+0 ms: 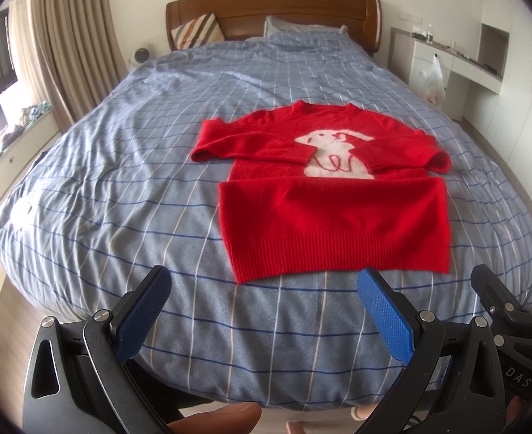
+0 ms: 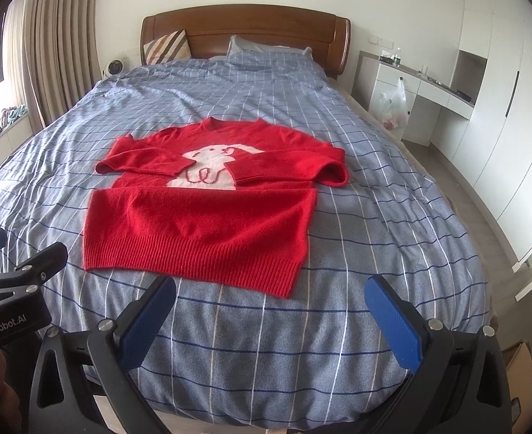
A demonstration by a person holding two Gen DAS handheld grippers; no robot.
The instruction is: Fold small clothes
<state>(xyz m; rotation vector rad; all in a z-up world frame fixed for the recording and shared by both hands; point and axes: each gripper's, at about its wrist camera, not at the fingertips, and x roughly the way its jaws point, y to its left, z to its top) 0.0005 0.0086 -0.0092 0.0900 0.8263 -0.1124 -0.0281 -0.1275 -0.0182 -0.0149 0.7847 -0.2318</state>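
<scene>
A small red sweater (image 1: 324,206) with a white animal on its chest lies flat on the bed, hem toward me. Both sleeves are folded across the chest. It also shows in the right wrist view (image 2: 201,224). My left gripper (image 1: 266,282) is open and empty, hovering over the bed's near edge just short of the hem. My right gripper (image 2: 271,291) is open and empty, also just short of the hem near its right corner. The right gripper's body shows at the left view's right edge (image 1: 501,300), and the left gripper's body shows in the right view (image 2: 20,282).
The bed (image 1: 128,166) has a blue checked cover and a wooden headboard (image 1: 273,7). Pillows (image 1: 193,32) lie at the head. Curtains (image 1: 67,36) hang on the left. A white desk (image 2: 421,83) with a plastic bag (image 2: 394,105) stands on the right.
</scene>
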